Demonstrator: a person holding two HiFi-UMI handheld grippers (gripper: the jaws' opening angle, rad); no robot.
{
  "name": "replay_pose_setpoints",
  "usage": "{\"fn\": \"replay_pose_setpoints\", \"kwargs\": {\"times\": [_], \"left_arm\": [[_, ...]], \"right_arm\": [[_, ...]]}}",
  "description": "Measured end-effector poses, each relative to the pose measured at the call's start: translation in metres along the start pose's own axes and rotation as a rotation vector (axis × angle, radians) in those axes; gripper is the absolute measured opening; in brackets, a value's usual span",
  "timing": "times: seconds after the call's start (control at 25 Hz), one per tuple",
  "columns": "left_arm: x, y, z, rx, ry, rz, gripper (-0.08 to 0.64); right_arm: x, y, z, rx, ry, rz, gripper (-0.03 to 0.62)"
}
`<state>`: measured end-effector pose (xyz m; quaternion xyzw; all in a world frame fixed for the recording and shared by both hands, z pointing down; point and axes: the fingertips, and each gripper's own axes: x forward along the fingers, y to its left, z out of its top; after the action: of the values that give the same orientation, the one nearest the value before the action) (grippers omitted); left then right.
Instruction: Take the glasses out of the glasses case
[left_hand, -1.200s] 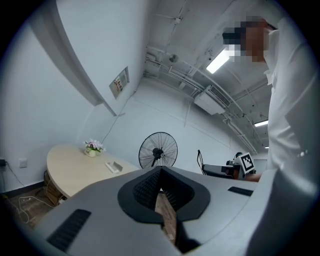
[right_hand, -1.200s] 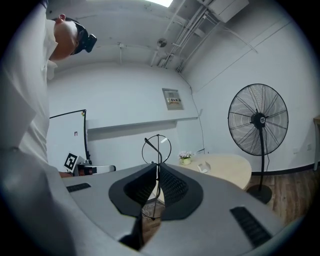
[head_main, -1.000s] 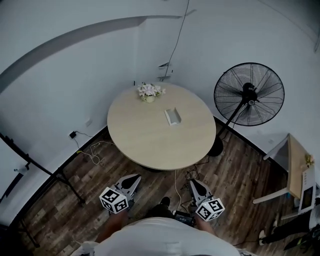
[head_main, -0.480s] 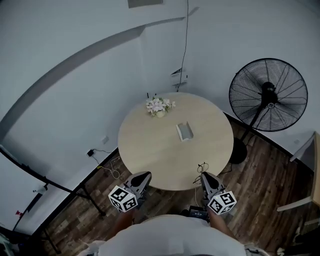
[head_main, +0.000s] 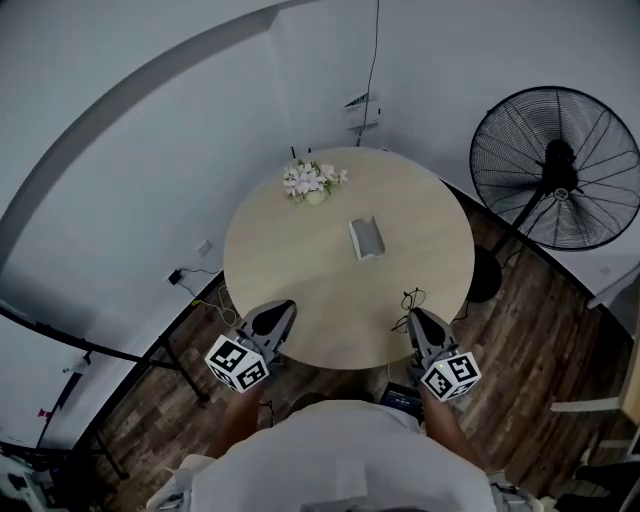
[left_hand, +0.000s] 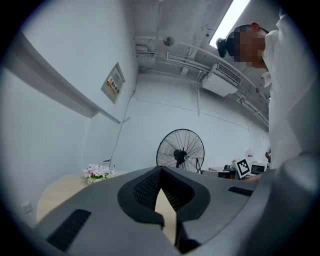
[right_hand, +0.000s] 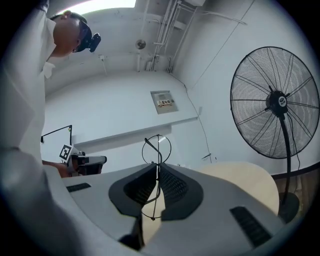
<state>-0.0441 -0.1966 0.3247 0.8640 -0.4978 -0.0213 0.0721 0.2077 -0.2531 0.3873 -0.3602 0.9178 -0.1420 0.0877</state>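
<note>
While poised over the near edge of the round table (head_main: 300, 290), gripped thin wire-framed glasses (right_hand: 158, 150) in the right gripper (right_hand: 156, 166), jaws clamped on the frame. Showed the left gripper (left_hand: 161, 170) pressed together on nothing. Found the glasses case (head_main: 367, 239) near the table's middle, well apart from both grippers. Judged the removal apparently done. Next called for setting the glasses gently on bare tabletop.

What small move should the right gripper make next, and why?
Probably lower the right gripper and lay the glasses on the bare table near its edge. Its jaws are shut on the thin frame, which is outside the case; the case lies farther on, mid-table.
</note>
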Motion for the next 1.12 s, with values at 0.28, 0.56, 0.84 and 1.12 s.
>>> {"fn": "replay_pose_setpoints", "kwargs": {"times": [0.28, 0.56, 0.84, 1.12], "left_arm": [[0.020, 0.035, -0.027, -0.049, 0.057, -0.006, 0.012], [0.076, 0.107, -0.063, -0.126, 0.092, -0.051, 0.012], [0.108, 0.175, -0.089, -0.124, 0.096, -0.078, 0.012], [0.119, 0.216, -0.118, -0.093, 0.146, -0.155, 0.012]], "right_arm": [[0.034, -0.023, -0.023, 0.026, 0.057, -0.034, 0.035], [0.086, -0.039, -0.016, -0.040, 0.125, -0.116, 0.035], [0.157, -0.053, -0.043, -0.064, 0.242, -0.186, 0.035], [0.217, -0.068, -0.077, -0.076, 0.424, -0.229, 0.035]]}}
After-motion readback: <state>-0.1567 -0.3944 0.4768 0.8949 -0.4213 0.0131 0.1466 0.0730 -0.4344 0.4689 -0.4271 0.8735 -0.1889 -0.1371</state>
